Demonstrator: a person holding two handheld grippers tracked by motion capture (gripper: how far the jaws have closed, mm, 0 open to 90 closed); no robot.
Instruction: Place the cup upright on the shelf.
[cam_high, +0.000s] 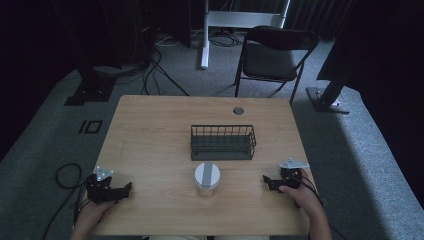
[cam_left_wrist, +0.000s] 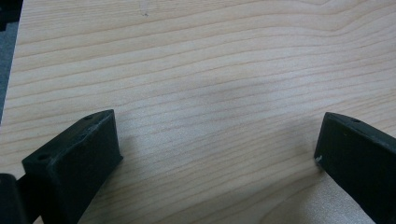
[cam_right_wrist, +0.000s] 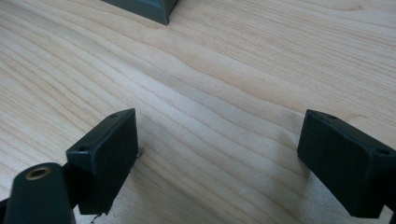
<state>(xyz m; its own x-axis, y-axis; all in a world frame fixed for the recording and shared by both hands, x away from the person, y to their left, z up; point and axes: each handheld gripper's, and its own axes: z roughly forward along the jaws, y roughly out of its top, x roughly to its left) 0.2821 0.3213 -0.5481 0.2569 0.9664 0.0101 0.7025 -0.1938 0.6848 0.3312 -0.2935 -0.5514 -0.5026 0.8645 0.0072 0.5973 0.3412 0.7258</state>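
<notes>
Left tool (cam_high: 125, 189): jaws spread wide, nothing between them, resting low over the wooden surface (cam_high: 150, 140), well to the left of the jar (cam_high: 207, 178) and pointing toward it. Held from below by the left hand (cam_high: 92, 214). Bare wood grain between the two black jaws in the left gripper view (cam_left_wrist: 217, 154).

Right tool (cam_high: 266, 181): jaws likewise spread, pinching nothing, set well to the right of the jar and aimed at it. Gripped by the right hand (cam_high: 300, 192), cable trailing off behind. Only wood between the jaws in the right gripper view (cam_right_wrist: 217, 154), with a dark grey corner at the top edge, too cropped to name for certain.

Jar: upright, clear-walled with a pale lid crossed by a grey band, near the front middle of the surface, roughly midway between both tools, touched by neither.

Dark wire basket (cam_high: 223, 142): just behind the jar, apart from it, long side facing the person.
</notes>
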